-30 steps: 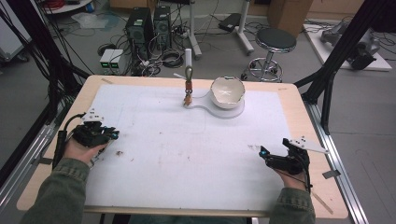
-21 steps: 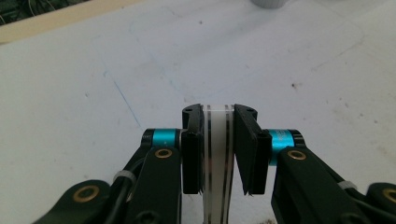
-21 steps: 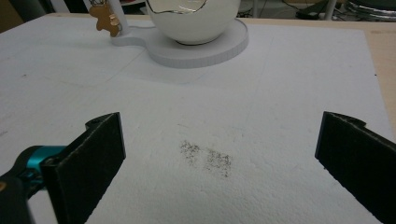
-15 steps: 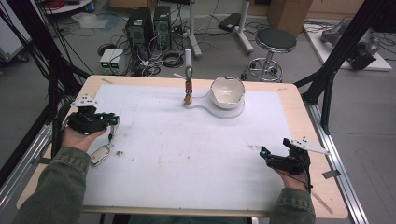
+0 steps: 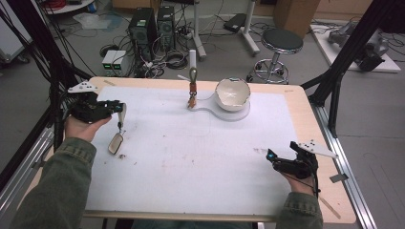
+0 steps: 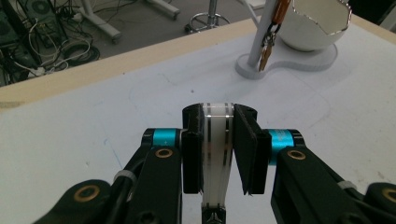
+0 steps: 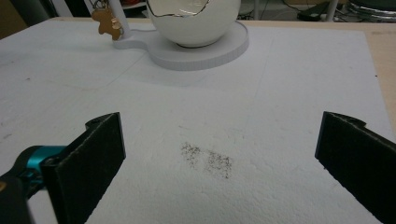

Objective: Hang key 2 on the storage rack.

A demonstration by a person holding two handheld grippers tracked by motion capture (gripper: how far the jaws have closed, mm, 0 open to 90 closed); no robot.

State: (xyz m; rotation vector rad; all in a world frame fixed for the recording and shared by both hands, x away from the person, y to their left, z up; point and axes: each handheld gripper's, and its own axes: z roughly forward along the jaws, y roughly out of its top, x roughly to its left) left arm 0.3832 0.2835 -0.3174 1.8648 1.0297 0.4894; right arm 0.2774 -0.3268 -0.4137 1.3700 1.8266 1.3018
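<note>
Already your left gripper [image 5: 119,109] has its jaws clamped on the white spoon handle [image 6: 215,154], lifted since the earlier frame, bowl end hanging over the table's left side; carrying it toward the eggshell-shaped bowl [image 5: 232,93] looks left. Your right gripper [image 5: 270,156] rests wide open, empty.

A cream strap [image 6: 215,149] striped with two thin dark lines is shown between black jaws tipped with turquoise, while a white, egg-shaped bowl [image 5: 232,94] with a gilt rim and a brown keyring charm [image 5: 192,93] are set on white.
</note>
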